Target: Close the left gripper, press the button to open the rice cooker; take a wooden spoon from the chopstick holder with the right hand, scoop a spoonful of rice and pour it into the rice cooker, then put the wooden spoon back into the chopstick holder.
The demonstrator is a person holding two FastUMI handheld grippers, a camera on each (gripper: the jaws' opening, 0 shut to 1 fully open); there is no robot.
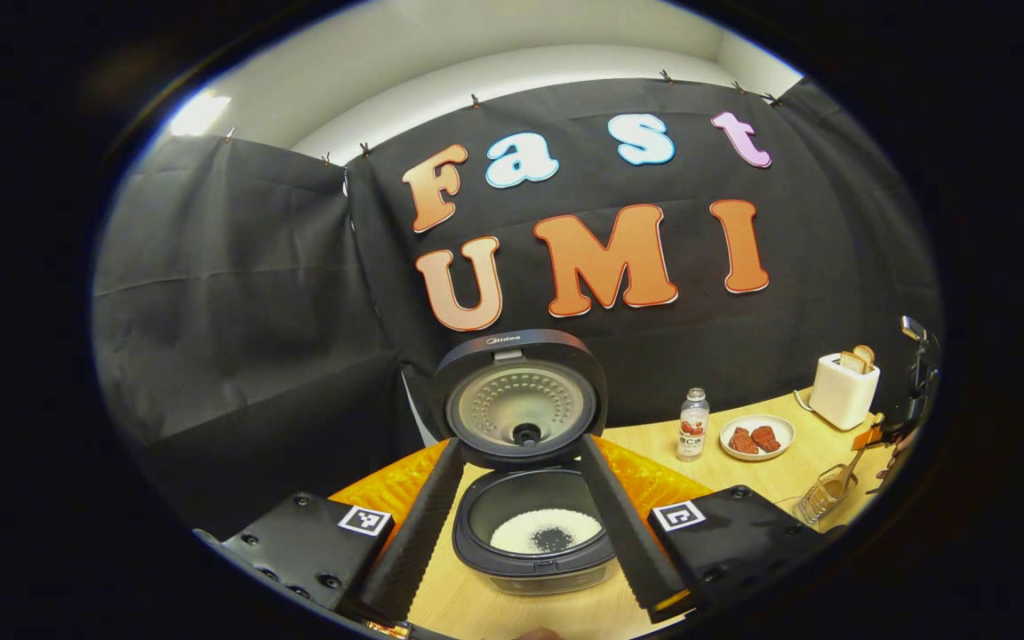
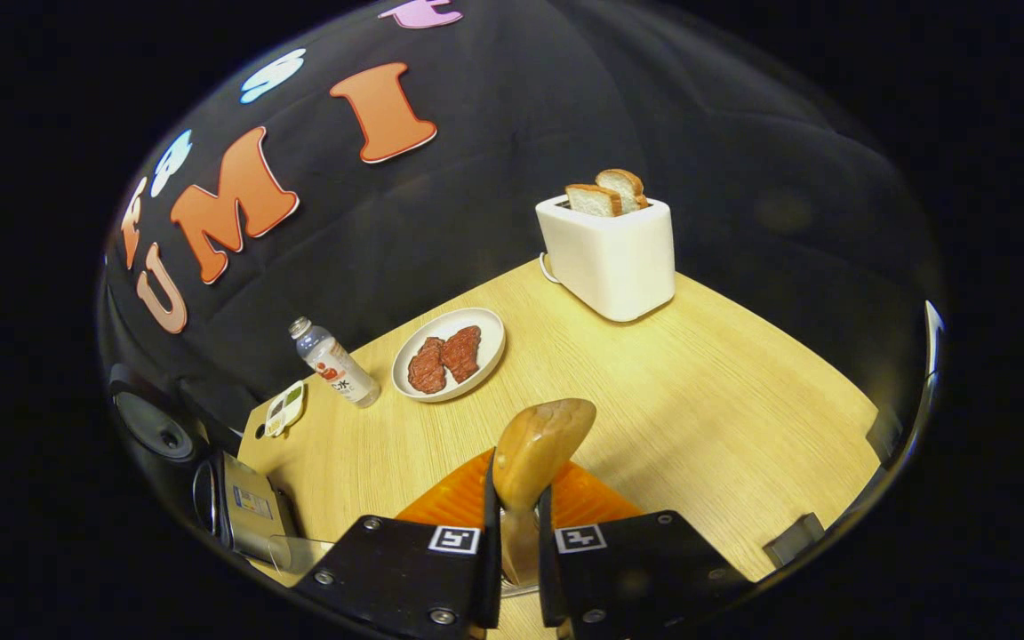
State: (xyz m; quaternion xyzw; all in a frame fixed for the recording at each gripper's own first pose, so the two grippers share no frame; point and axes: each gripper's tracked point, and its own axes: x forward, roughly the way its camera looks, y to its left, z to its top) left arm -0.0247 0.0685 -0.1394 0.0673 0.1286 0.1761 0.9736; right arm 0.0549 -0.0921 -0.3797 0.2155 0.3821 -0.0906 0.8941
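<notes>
Wooden spoon (image 2: 530,462), pale and smooth with its bowl pointing up and away, sits clamped between the two black fingers of your right tool (image 2: 512,542), so you have it in hand. In the right gripper view it hangs over the light wood counter (image 2: 699,400) and an orange mat (image 2: 583,498), and its bowl looks empty, though the far face is hidden.

Your left tool (image 1: 525,524) is spread wide, grasping nothing, its fingers framing the dark round rice cooker (image 1: 530,524). The cooker's lid (image 1: 521,400) stands fully up, so the button press is done. White rice (image 1: 530,532) already lies in the inner pot, with a small dark patch in the middle that you cannot identify from here.

The wire chopstick holder (image 1: 819,498) stands at the counter's right edge in the left gripper view, well apart from the cooker, with a tool and the spoon just above it.

By my reading you are roughly midway. The scoop is probably still ahead, unless the rice in the pot came from one; the return of the spoon to the holder certainly remains.
</notes>
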